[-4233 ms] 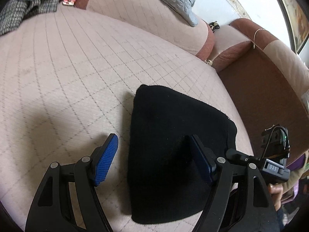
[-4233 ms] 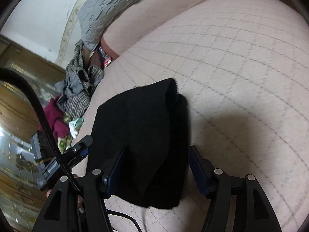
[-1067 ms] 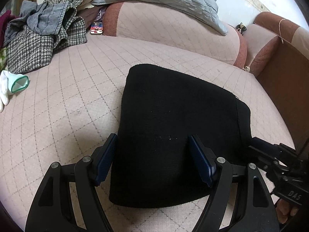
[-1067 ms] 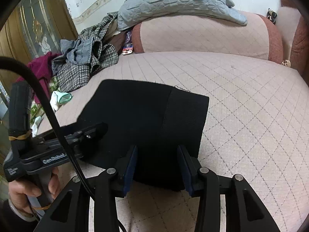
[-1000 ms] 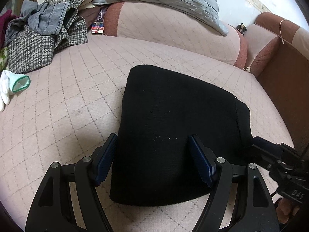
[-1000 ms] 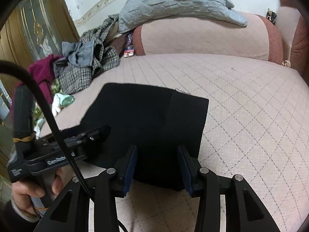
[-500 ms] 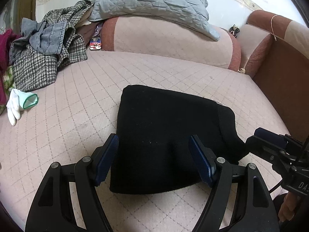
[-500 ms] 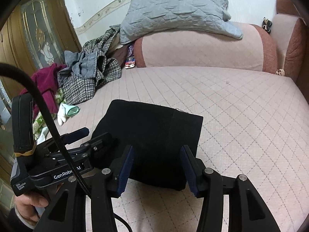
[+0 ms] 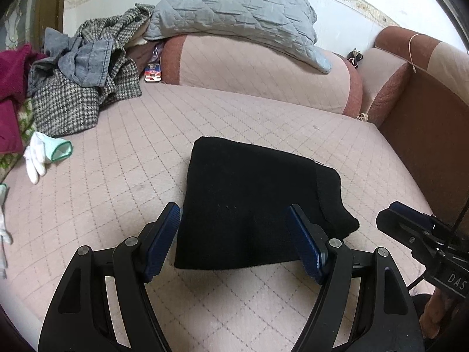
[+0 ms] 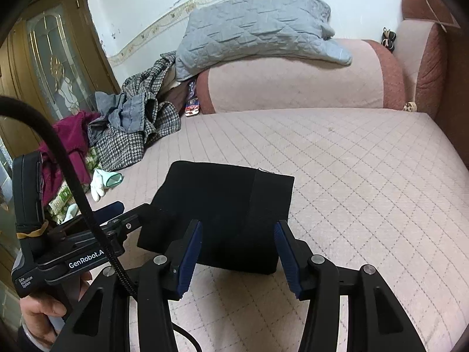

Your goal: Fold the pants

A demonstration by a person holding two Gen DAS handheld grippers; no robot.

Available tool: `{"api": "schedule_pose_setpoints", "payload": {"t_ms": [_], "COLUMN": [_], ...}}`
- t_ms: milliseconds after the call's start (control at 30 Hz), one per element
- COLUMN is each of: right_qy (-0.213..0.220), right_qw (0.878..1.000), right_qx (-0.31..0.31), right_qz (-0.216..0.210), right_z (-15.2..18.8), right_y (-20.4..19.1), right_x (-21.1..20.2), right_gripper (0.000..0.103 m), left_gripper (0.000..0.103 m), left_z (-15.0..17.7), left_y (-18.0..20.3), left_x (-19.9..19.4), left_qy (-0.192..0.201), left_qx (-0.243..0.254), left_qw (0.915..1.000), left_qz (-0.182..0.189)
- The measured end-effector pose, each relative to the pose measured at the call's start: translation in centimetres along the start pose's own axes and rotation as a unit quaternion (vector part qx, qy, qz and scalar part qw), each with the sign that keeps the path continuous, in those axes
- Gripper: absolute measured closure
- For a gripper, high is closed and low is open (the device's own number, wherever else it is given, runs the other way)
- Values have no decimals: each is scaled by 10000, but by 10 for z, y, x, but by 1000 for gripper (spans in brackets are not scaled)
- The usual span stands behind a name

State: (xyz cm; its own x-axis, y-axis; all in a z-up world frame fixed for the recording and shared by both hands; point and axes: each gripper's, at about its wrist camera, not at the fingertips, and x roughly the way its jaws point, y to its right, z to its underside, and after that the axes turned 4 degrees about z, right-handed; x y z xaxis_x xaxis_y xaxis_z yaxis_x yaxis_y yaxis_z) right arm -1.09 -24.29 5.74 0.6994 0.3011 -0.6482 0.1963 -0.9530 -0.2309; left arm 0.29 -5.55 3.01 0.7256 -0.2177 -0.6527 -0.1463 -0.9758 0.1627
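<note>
Black and soft, the folded pants [image 9: 252,205] lie flat in a neat square on the pink quilted sofa seat [image 9: 123,176], near its front edge. One side of the square has a wide ribbed band, and a little corner of cloth sticks out at the bottom on that side.

The left gripper [image 9: 234,240] hangs above the near edge of the pants. Its two blue pads [image 9: 162,234] stand wide apart, and nothing is between them. They do not touch the cloth.

The right gripper [image 10: 237,252] hangs over the same near edge, just beside the left one. Its blue pads are apart too, a bit closer together than the left ones, and they hold nothing. A hand [image 10: 44,308] grips the handle of the left tool at the bottom corner of the right view.

At the back of the seat sits a fat pink bolster [image 9: 263,70] with a grey quilted blanket [image 9: 234,14] on top. Off to the left is a heap of clothes [image 9: 76,85], checked and grey and dark red. A white glove with a green cuff [image 9: 44,155] lies on the seat near the heap, well apart from the pants.
</note>
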Motion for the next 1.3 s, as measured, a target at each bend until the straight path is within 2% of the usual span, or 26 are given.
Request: {"api": "schedule_pose_setpoints", "payload": {"t_ms": [567,1300], "right_qy": [198,146], "right_qw": [9998,9999], "right_qx": [36,-35], "right_qz": [1,-22], "right_z": [14,19], "right_y": [-11,-16], "right_x": [-34,-41], "right_gripper": [53,51], "left_gripper": [27,27], "left_z": [12,21], "left_y": [22,22], "left_x": [-48,-58], "left_qy": [410,441], "left_qx": [171,184], "left_qw": [9987,9981], "left_qz": [-240,-399]}}
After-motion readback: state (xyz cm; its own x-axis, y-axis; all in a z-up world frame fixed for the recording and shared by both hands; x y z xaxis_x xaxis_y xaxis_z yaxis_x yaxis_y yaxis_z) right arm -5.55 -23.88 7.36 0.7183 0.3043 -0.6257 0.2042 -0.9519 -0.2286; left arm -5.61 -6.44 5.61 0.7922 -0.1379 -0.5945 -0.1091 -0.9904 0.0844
